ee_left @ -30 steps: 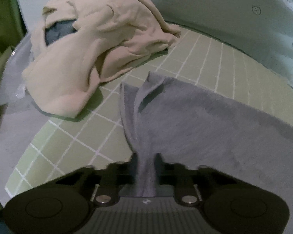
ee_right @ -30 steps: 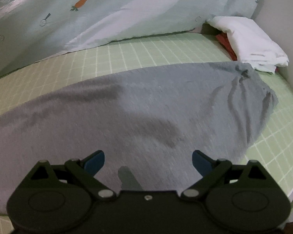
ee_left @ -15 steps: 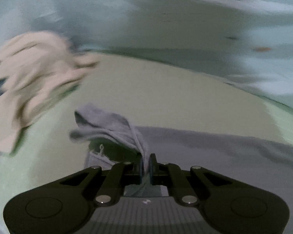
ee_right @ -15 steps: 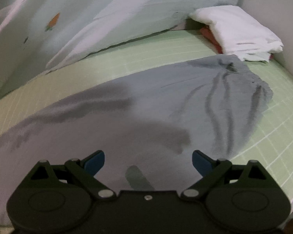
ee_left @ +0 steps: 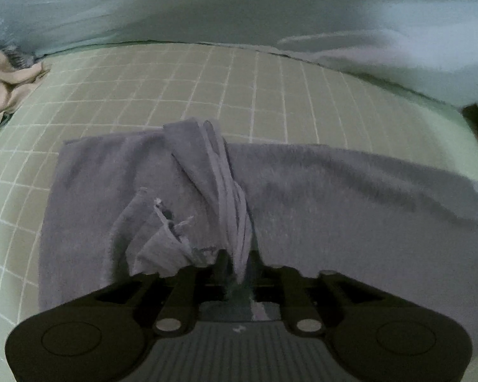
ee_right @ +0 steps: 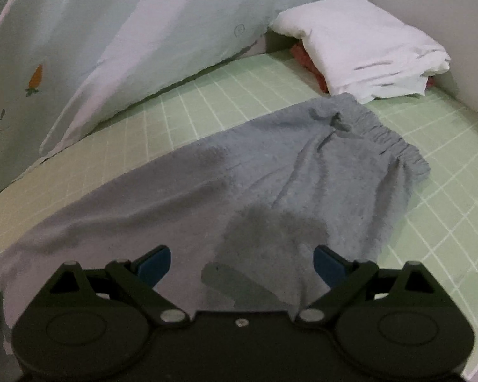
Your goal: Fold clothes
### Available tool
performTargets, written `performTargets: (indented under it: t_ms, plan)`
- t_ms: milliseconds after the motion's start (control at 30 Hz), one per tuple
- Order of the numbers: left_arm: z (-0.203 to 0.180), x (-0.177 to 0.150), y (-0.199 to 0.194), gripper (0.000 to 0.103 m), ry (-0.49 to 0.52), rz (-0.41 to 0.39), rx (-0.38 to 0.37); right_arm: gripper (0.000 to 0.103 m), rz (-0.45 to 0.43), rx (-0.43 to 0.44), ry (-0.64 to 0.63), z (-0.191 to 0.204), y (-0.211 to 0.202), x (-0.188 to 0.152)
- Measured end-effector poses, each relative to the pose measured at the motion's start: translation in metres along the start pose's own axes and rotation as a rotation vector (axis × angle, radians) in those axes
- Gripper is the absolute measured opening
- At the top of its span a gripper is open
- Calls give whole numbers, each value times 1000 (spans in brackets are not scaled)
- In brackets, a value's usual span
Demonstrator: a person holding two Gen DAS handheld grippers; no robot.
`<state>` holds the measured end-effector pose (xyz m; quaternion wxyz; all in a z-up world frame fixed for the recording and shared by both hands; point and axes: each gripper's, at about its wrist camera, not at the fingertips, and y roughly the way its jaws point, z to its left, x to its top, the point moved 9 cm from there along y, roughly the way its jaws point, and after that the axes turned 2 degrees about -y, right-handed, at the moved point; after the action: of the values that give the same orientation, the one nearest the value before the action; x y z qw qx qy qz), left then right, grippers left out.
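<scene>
Green checked bedding (ee_left: 207, 76) is spread under grey trousers (ee_right: 271, 172), with a pale carrot-print quilt (ee_right: 143, 31) bunched along the far side.

Only the left wrist view shows a beige garment (ee_left: 6, 79) at far left; only the right wrist view shows the elastic waistband (ee_right: 395, 143) and a folded white cloth (ee_right: 366, 51) at far right. A gathered trouser end is seen between the left gripper (ee_left: 237, 262) jaws, which have just been opening. The right gripper (ee_right: 242, 261) is held wide open, tilted down over the cloth.

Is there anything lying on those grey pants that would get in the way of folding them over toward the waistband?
Nothing visible does. The grey pants lie bare up to the waistband; the white folded pile sits just past it on the green checked sheet.
</scene>
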<state>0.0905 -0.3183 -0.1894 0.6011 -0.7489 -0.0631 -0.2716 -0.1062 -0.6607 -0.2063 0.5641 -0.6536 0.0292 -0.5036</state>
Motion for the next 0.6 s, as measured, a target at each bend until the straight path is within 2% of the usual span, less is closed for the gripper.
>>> performTargets:
  t_ms: [67,133,200,367,533,600]
  plan:
    - [2,1,-11,38,-27,-25,-11,97,14,10,-10,1,5,-1]
    - [7,4,-26,57,-63,-68,-21,97,28,17,-23,3,9,-3]
    - [17,9,-41,65,-91,-116,-24,97,40,25,-35,5,12,-5]
    - [46,-2,-68,68,-159,-170,15,97,62,34,-75,15,11,-13]
    - [68,-16,-52,68,-229,-102,12,97,73,27,-92,24,4,-24]
    - [67,-16,-47,67,-210,-95,-4,97,72,18,-97,26,0,-28]
